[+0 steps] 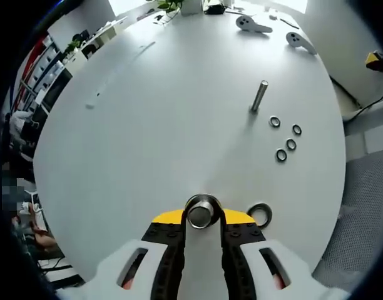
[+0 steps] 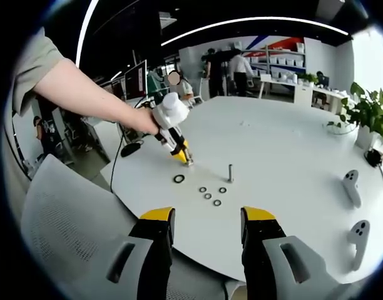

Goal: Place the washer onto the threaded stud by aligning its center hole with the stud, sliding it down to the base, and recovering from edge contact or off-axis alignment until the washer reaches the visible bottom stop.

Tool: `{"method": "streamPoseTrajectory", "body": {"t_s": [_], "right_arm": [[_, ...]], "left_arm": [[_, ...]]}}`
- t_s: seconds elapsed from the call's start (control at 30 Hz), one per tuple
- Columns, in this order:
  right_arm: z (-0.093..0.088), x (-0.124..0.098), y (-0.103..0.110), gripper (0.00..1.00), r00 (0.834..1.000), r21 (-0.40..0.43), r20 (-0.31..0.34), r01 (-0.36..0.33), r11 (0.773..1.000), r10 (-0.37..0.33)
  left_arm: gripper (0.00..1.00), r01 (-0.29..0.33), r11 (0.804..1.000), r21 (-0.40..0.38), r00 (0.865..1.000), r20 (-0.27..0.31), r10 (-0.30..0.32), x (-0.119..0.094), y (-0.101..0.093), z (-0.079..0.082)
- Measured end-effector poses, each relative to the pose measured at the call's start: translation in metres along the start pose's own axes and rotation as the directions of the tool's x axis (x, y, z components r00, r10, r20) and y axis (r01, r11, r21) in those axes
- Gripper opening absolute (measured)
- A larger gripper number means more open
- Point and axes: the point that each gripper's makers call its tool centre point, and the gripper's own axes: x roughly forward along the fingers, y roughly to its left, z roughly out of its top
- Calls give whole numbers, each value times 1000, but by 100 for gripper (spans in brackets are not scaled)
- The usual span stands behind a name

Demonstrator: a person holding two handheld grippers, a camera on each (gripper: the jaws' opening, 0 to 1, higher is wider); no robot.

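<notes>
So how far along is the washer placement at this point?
Nothing is seated yet: the threaded stud stands bare. The left tool grips a washer; the right tool is open and empty. Five more washers lie on the white table. Carrying, aligning and sliding down remain.

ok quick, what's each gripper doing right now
Left gripper: shut on a metal washer, low over the table.
Right gripper: open, holding nothing.
</notes>
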Motion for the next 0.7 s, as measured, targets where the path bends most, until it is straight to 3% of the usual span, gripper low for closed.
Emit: {"method": "streamPoseTrajectory", "body": {"t_s": [0.37, 0.67, 0.7], "right_arm": [[-1, 0, 0, 44, 1000, 1, -3, -1, 1000, 1], [-1, 1, 1, 44, 1000, -1, -7, -3, 1000, 3], [-1, 1, 0, 44, 1000, -1, -8, -3, 1000, 3]], "left_arm": [[19, -2, 1000, -11, 1000, 7, 3, 8, -4, -4], [20, 14, 997, -71, 1000, 21, -13, 10, -3, -3], [20, 23, 994, -108, 1000, 12, -22, 10, -5, -6]]}}
